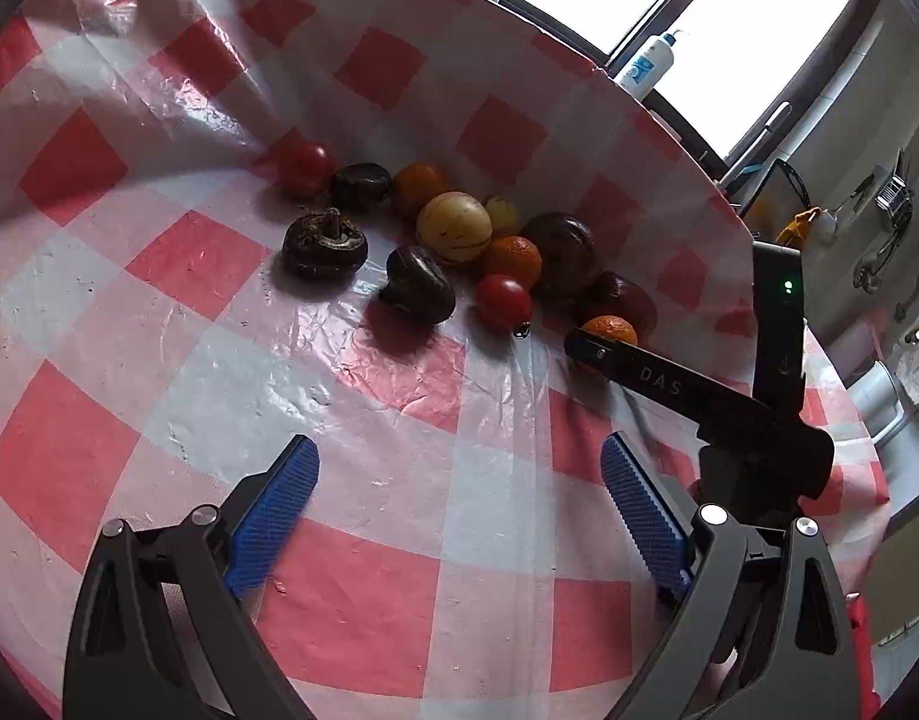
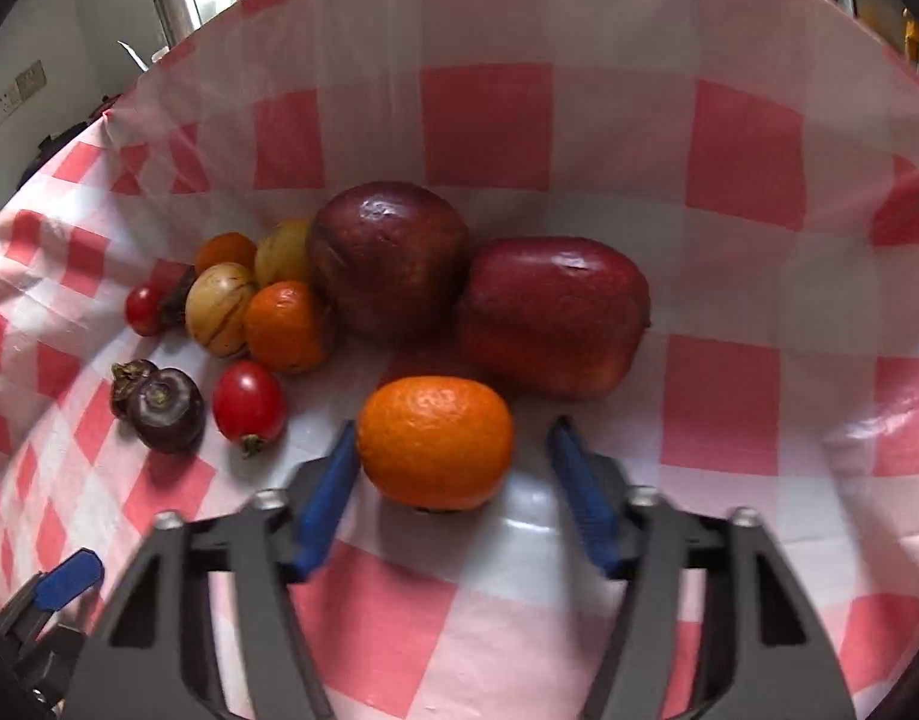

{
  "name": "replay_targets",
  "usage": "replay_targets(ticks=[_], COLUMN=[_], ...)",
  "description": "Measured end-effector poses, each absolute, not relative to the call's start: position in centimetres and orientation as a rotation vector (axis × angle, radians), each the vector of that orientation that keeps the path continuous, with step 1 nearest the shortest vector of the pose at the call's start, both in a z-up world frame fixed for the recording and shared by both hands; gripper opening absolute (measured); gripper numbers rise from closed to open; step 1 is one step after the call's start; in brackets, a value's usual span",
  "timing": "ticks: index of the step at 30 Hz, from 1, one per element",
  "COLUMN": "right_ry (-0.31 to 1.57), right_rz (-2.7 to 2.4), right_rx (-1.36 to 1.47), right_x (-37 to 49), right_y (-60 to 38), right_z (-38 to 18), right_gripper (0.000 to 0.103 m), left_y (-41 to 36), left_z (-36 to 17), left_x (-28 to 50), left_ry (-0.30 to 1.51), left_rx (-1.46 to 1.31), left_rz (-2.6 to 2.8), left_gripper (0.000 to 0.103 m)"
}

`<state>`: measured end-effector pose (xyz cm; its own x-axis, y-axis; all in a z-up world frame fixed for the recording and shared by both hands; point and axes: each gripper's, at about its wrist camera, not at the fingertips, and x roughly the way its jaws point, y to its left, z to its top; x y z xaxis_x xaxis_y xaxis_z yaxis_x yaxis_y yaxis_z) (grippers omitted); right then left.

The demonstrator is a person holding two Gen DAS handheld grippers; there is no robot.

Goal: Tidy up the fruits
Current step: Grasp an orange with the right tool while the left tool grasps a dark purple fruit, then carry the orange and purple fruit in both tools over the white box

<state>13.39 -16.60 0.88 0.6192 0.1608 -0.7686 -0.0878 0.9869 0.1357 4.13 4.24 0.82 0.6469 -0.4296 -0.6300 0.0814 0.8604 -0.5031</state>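
Left gripper [image 1: 459, 480]: jaws spread wide over bare cloth, nothing between the blue pads [image 1: 639, 504], well short of the fruit
Right gripper [image 2: 453, 480]: jaws partly open around the orange tangerine [image 2: 435, 441]; the left pad [image 2: 330, 495] touches or nearly touches its side, the right pad stands clear of it, so no grip yet
Tangerine: lies on the cloth at the near edge of the fruit pile, just in front of two large dark red fruits [image 2: 552, 315]
Pile, right wrist view: a second tangerine [image 2: 285, 327], a yellow striped fruit [image 2: 219, 309], a red tomato [image 2: 248, 402] and a dark purple fruit [image 2: 165, 411] sit to the left
Pile, left wrist view: the same cluster lies mid-table, with a wrinkled dark fruit [image 1: 324, 243] standing a little apart at its left
Tablecloth [image 1: 219, 264]: red and white check, shiny plastic, its far edge curled up behind the fruit
Background: a white pump bottle [image 1: 648, 63] stands on the window sill
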Motion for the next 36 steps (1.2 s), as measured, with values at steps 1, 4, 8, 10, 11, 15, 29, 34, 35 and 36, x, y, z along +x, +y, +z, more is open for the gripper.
replay_targets(ticks=[1, 4, 8, 10, 11, 15, 29, 34, 35, 36], right_ry=[0.877, 0.834, 0.791, 0.798, 0.804, 0.81, 0.811, 0.811, 0.811, 0.811], right_rz=[0.125, 0.109, 0.102, 0.114, 0.12, 0.133, 0.154, 0.157, 0.157, 0.156], right_rx=[0.101, 0.186, 0.313, 0.337, 0.346, 0.355, 0.382, 0.386, 0.386, 0.391], right_x=[13.1, 12.3, 11.6, 11.7, 11.9, 11.8, 11.7, 11.9, 11.9, 11.9], right_y=[-16.9, -18.4, -20.5, -20.9, -21.0, -21.2, -21.6, -21.5, -21.5, -21.7], right_z=[1.0, 1.2, 1.2, 1.0, 0.9, 0.8, 0.6, 0.7, 0.7, 0.7], right_gripper=[0.046, 0.046, 0.046, 0.046, 0.046, 0.047, 0.047, 0.047, 0.047, 0.047], left_y=[4.2, 4.3, 4.4, 3.7, 3.3, 0.5, -0.9, 0.1, 0.6, 1.1], left_z=[0.8, 0.9, 0.8, 1.0, 1.1, 1.3, 1.2, 2.1, 2.2, 2.4], left_x=[4.1, 3.9, 4.1, 4.6, 5.0, 7.5, 13.8, 7.6, 6.7, 5.6], left_ry=[0.821, 0.814, 0.82, 0.843, 0.856, 0.877, 0.897, 0.833, 0.824, 0.813], left_rx=[-0.459, -0.448, -0.443, -0.376, -0.335, -0.088, 0.168, -0.008, -0.052, -0.1], left_rz=[-0.298, -0.277, -0.238, -0.208, -0.194, -0.195, -0.263, -0.272, -0.271, -0.275], left_gripper=[0.091, 0.091, 0.091, 0.091, 0.091, 0.09, 0.039, 0.039, 0.039, 0.039])
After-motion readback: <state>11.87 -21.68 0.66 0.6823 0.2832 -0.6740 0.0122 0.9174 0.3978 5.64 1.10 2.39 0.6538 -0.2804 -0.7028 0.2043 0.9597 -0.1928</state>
